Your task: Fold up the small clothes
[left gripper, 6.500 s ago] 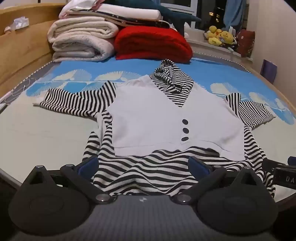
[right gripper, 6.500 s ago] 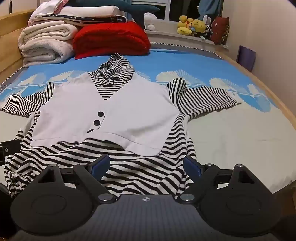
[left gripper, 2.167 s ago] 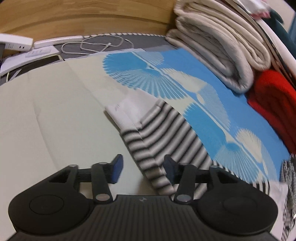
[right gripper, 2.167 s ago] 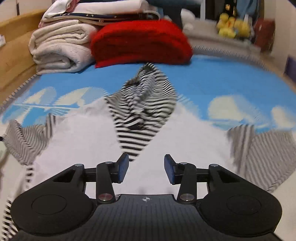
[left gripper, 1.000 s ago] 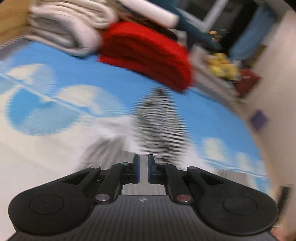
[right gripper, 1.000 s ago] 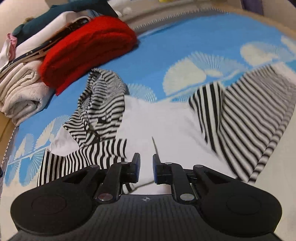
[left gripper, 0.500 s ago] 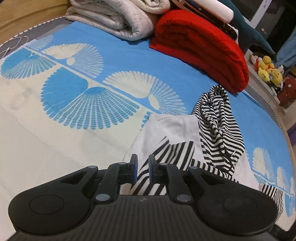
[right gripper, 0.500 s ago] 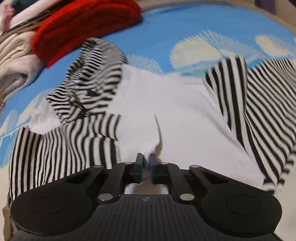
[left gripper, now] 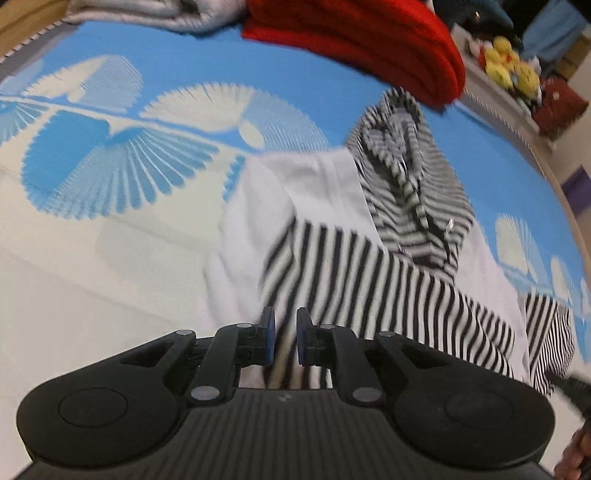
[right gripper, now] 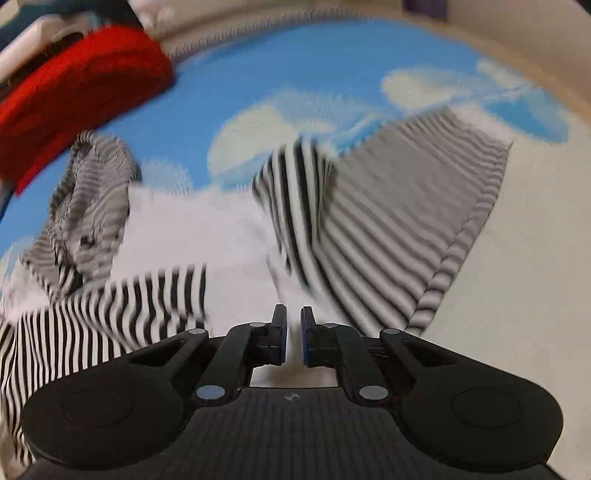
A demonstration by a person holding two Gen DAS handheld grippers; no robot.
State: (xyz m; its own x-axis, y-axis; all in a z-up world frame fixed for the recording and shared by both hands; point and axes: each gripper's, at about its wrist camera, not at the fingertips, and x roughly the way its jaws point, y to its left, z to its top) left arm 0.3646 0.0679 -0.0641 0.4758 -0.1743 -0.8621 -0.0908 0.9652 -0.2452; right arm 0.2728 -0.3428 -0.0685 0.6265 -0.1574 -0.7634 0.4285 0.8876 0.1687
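A small black-and-white striped hooded top with a white vest front (left gripper: 325, 192) lies on the bed. Its left striped sleeve (left gripper: 388, 273) is folded across the white chest. The striped hood (left gripper: 413, 177) lies at the top. My left gripper (left gripper: 282, 323) has its jaws nearly closed over the white cloth at the folded edge. In the right wrist view the top (right gripper: 207, 229) shows blurred, with the right sleeve (right gripper: 406, 221) spread out to the right. My right gripper (right gripper: 293, 321) is shut on the white cloth near the right armpit.
A red folded blanket (left gripper: 354, 40) and grey folded towels (left gripper: 147, 14) lie at the head of the bed. Yellow plush toys (left gripper: 509, 62) sit on a ledge at the back right. The blue and cream bedsheet (left gripper: 110, 177) surrounds the top.
The left sleeve has been carried over onto the chest. The left gripper's jaws have parted slightly. The right gripper has swung toward the right sleeve, still pinching white cloth.
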